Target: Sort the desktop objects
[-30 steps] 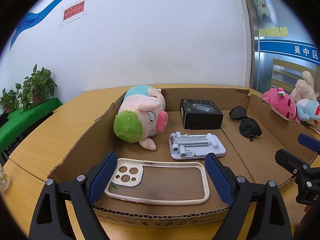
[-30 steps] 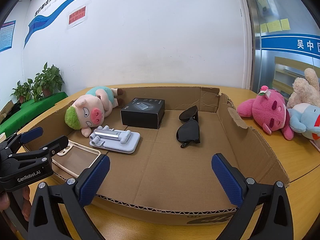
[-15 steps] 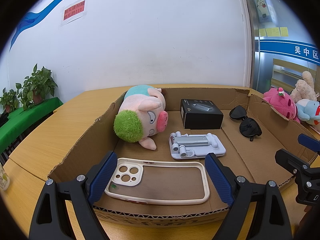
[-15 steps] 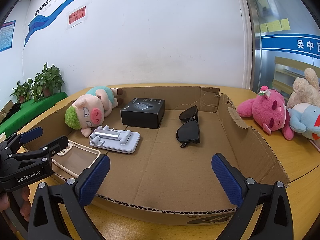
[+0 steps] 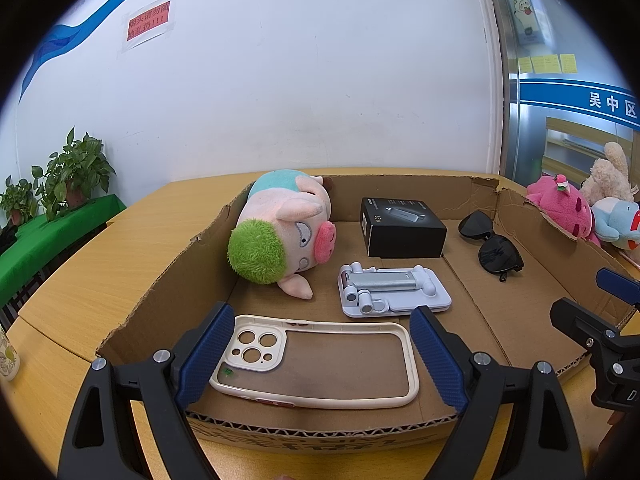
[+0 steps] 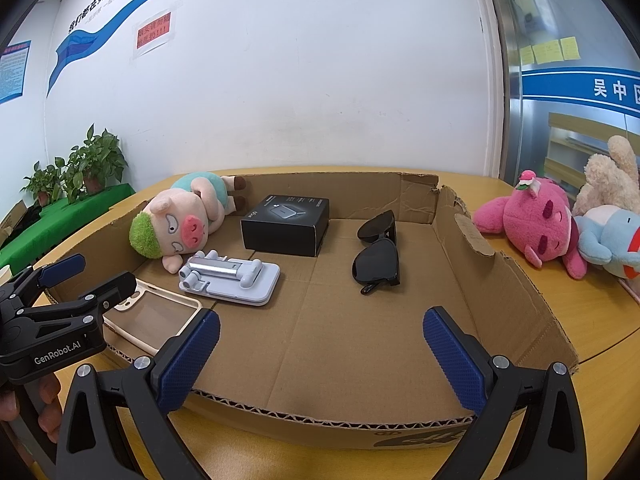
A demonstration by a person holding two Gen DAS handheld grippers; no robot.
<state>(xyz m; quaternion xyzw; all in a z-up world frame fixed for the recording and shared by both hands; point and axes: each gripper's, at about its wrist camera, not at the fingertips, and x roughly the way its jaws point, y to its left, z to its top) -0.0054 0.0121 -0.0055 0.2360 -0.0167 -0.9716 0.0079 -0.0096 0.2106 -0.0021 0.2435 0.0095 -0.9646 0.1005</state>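
Both wrist views sit low at the box's [image 5: 152, 300] near edge, facing 12 o'clock, tilted down. Left view close over case [image 5: 316, 364]; right view further right. Shared: box [image 6: 500, 280] interior.

Cardboard tray [image 6: 500, 280], sunglasses [image 6: 376, 260], black box [image 6: 286, 224], pig plush [image 6: 180, 224]

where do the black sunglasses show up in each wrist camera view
Left wrist view: the black folded sunglasses lie right of centre on the cardboard tray floor, near its right wall.
Right wrist view: the sunglasses lie just right of centre.
Shared landmark: the black rectangular box sits to their left in both.
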